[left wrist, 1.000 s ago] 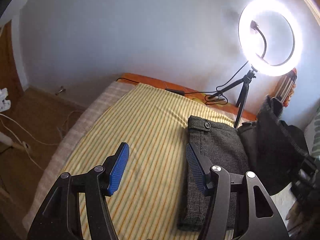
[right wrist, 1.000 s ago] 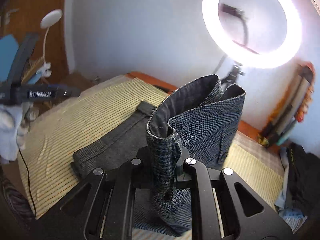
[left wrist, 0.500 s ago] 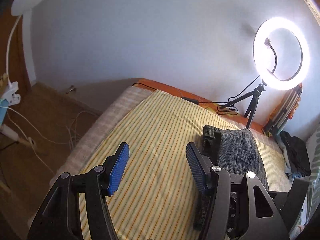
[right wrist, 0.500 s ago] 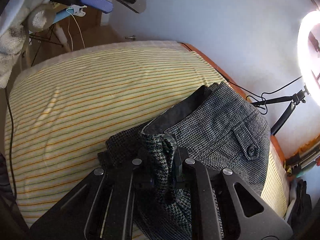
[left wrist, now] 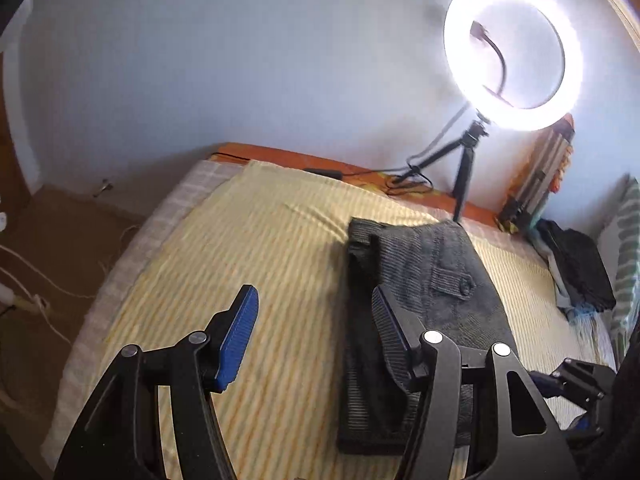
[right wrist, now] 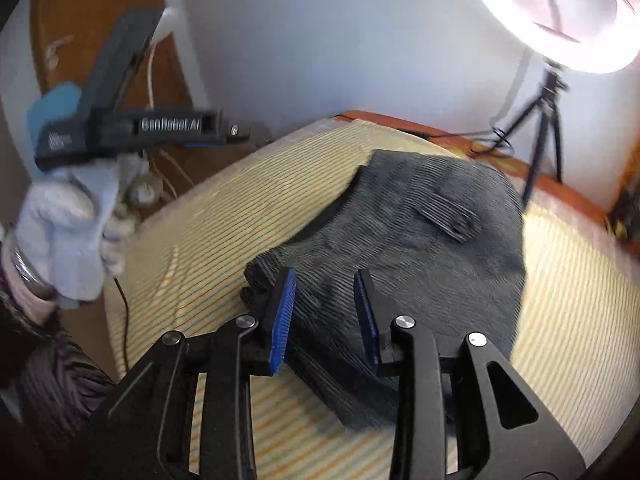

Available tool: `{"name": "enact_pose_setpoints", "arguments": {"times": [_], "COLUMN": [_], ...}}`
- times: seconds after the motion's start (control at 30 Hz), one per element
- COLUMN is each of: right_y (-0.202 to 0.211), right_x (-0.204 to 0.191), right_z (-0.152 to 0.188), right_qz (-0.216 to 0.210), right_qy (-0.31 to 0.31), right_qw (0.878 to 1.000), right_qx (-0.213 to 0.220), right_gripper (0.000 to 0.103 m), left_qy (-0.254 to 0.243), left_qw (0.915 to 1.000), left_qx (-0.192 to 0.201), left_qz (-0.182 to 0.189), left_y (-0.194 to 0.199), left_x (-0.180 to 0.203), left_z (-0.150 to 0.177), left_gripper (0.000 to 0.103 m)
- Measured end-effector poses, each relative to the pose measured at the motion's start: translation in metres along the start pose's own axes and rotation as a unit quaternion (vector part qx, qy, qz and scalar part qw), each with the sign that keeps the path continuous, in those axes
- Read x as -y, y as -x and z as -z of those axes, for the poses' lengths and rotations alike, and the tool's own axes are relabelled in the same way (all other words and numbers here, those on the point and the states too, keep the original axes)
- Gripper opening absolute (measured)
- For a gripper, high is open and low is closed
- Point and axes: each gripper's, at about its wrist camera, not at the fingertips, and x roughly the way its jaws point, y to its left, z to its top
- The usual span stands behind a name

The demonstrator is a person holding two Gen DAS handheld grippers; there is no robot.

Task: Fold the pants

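Note:
Grey tweed pants lie folded in a stack on the yellow striped bedspread, button pocket flap up. My left gripper hangs open over the bare bedspread, its right finger in front of the stack's left edge, nothing between the pads. In the right wrist view the pants lie just ahead of and under my right gripper. Its jaws are opening and the blue pads stand apart above the cloth without pressing it. A gloved hand holds the left gripper's body off the bed's left side.
A lit ring light on a small tripod stands at the bed's far edge by the wall, with cables beside it. Dark clothes are piled at the right. Wooden floor with white cables lies left of the bed.
The right gripper brought the lifted pants half down onto the stack, let go of it, and its jaws came apart. The left gripper stayed open.

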Motion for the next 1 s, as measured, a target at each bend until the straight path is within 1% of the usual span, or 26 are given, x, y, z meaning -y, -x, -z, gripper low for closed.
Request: {"name": "enact_pose_setpoints", "arguments": {"times": [0.07, 0.13, 0.2, 0.27, 0.37, 0.43, 0.53, 0.67, 0.73, 0.8, 0.93, 1.0], "right_y": [0.014, 0.022, 0.025, 0.026, 0.012, -0.001, -0.009, -0.016, -0.017, -0.018, -0.007, 0.002], "right_x": [0.012, 0.023, 0.034, 0.044, 0.059, 0.066, 0.065, 0.066, 0.070, 0.072, 0.076, 0.083], "right_z": [0.005, 0.010, 0.014, 0.016, 0.019, 0.022, 0.029, 0.040, 0.045, 0.047, 0.044, 0.041], "right_qz": [-0.004, 0.028, 0.042, 0.051, 0.051, 0.043, 0.033, 0.020, 0.011, 0.004, -0.021, -0.033], "right_qy": [-0.018, -0.022, -0.028, -0.034, -0.044, -0.051, -0.044, -0.048, -0.053, -0.055, -0.055, -0.061], "right_qw": [1.000, 0.999, 0.999, 0.998, 0.997, 0.996, 0.996, 0.995, 0.995, 0.994, 0.994, 0.994], "right_qx": [0.006, -0.001, -0.011, -0.018, -0.035, -0.051, -0.067, -0.083, -0.088, -0.092, -0.091, -0.085], "right_gripper": [0.040, 0.040, 0.040, 0.040, 0.040, 0.040, 0.040, 0.040, 0.040, 0.040, 0.041, 0.048], "left_qy": [-0.019, -0.036, -0.048, -0.062, -0.075, -0.076, -0.066, -0.081, -0.083, -0.076, -0.068, -0.044], "left_qw": [0.9998, 0.9991, 0.9984, 0.9974, 0.9962, 0.9960, 0.9958, 0.9925, 0.9908, 0.9912, 0.9924, 0.9935], "left_qx": [-0.008, -0.016, -0.021, -0.027, -0.039, -0.042, -0.059, -0.091, -0.104, -0.106, -0.101, -0.104], "left_qz": [0.007, 0.015, 0.021, 0.025, 0.023, 0.022, 0.024, -0.013, -0.022, -0.021, -0.015, 0.006], "left_y": [-0.006, -0.012, -0.017, -0.024, -0.038, -0.049, -0.067, -0.093, -0.104, -0.107, -0.100, -0.095], "left_x": [0.016, 0.031, 0.043, 0.055, 0.065, 0.068, 0.067, 0.065, 0.062, 0.058, 0.050, 0.038], "left_z": [0.003, 0.006, 0.008, 0.009, 0.007, 0.006, 0.006, 0.018, 0.023, 0.024, 0.018, 0.012], "left_gripper": [0.059, 0.059, 0.059, 0.059, 0.059, 0.059, 0.059, 0.059, 0.062, 0.068, 0.068, 0.067]}}
